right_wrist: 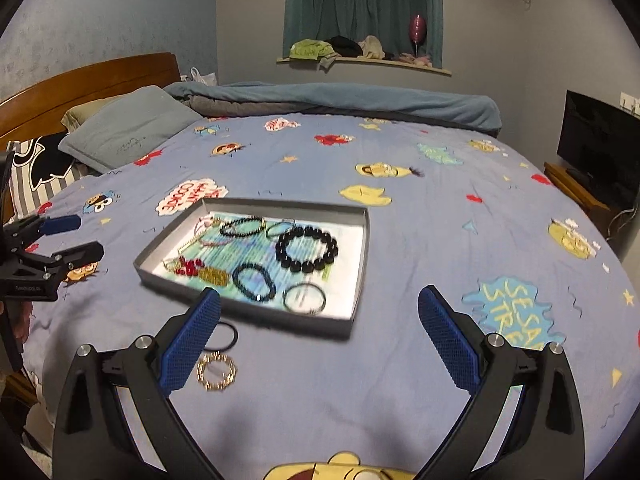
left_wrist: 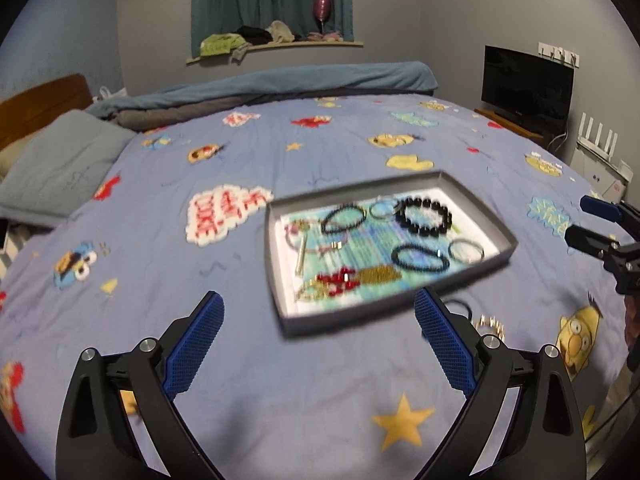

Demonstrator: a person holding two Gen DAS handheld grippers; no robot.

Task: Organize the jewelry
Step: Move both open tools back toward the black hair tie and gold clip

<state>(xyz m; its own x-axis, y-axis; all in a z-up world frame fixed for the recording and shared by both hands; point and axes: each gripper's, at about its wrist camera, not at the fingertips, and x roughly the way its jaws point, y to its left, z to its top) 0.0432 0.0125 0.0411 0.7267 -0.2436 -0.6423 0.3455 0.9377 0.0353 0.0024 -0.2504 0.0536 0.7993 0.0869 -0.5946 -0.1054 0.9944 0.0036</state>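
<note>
Blue ridged fingers of the right gripper (right_wrist: pixel 319 334) are spread wide and hold nothing. Just beside its left finger, on the blue cartoon bed sheet (right_wrist: pixel 400 360), lie a gold bead bracelet (right_wrist: pixel 216 372) and a thin black hair band (right_wrist: pixel 224 336), both flat. They sit by the near corner of the shallow grey tray (right_wrist: pixel 360 264) of bracelets. The left gripper (left_wrist: pixel 319 330) is wide open too, holding nothing. I think the right gripper is nearer.

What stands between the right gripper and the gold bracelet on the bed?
Nothing visible. The gold bracelet lies on bare bedspread beside the open right gripper, near its left finger. The black ring lies just beyond it, outside the tray.
</note>
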